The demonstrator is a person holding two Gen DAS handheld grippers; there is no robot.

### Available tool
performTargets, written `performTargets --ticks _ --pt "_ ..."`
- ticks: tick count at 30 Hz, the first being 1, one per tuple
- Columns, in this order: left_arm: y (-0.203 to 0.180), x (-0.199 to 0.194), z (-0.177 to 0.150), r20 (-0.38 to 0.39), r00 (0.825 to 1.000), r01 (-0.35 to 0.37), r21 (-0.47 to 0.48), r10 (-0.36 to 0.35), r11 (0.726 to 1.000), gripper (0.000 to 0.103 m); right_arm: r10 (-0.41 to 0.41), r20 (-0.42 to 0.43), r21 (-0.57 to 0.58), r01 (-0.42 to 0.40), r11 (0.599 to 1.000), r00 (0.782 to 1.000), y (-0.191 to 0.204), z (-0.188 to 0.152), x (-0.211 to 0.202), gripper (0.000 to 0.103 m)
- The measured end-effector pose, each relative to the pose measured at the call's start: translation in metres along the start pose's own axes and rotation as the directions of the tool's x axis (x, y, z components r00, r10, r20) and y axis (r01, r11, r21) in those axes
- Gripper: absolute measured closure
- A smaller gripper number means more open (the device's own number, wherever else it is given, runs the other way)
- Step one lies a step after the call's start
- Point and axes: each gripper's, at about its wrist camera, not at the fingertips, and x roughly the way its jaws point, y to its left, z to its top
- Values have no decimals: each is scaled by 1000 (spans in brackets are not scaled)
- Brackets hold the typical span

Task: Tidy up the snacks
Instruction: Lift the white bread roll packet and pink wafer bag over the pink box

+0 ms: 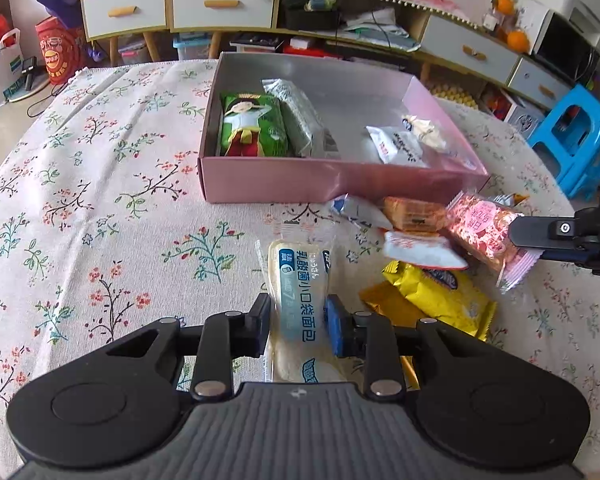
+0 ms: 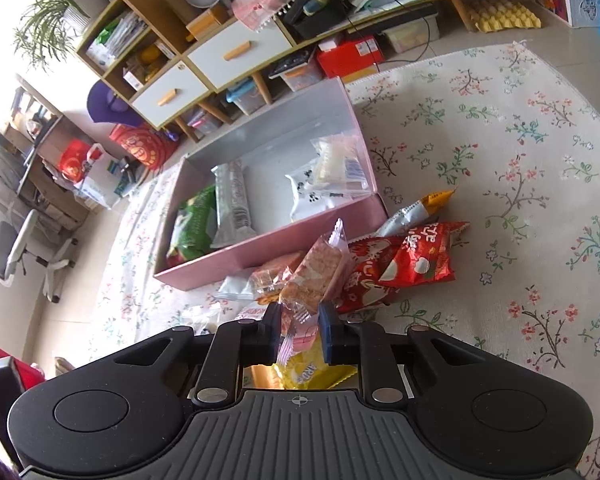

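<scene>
Grips set on two snacks beside the box

Left gripper (image 1: 299, 322) is clamped across a long bread pack (image 1: 298, 300) that lies on the floral cloth (image 1: 100, 220), pads pressing its two long sides near the middle. Right gripper (image 2: 300, 326) pinches the crimped end of a pink wafer pack (image 2: 318, 268), which stands tilted up out of the loose pile (image 2: 380, 268) toward the pink box (image 1: 284, 182). The box sits just beyond both packs and already has four snacks in it, two at each end, with its middle bare.

Risks, as I judge them:
- The wafer is held only by its thin film end. Its weight hangs ahead of the pads, so a quick swing could let it pivot or slide out.
- Neighbouring packs touch the wafer, and a red bag (image 2: 416, 260) lies right beside it; lifting may drag one along or scatter the pile.
- The bread is soft, so a hard squeeze could crush it. The pack is long and may droop and catch the box's near wall.
- Both tools are heading for one box and could collide.
</scene>
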Motion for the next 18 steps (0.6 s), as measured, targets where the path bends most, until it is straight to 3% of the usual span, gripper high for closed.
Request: performTargets --ticks 13,18 --pt "1 -7 4 40 999 10 -7 -10 1000 77 38 56 -86 -33 996 998 18 5 -25 86" --pt "5 -10 8 48 998 44 -42 -42 998 77 68 94 -127 -55 990 993 20 11 -41 86"
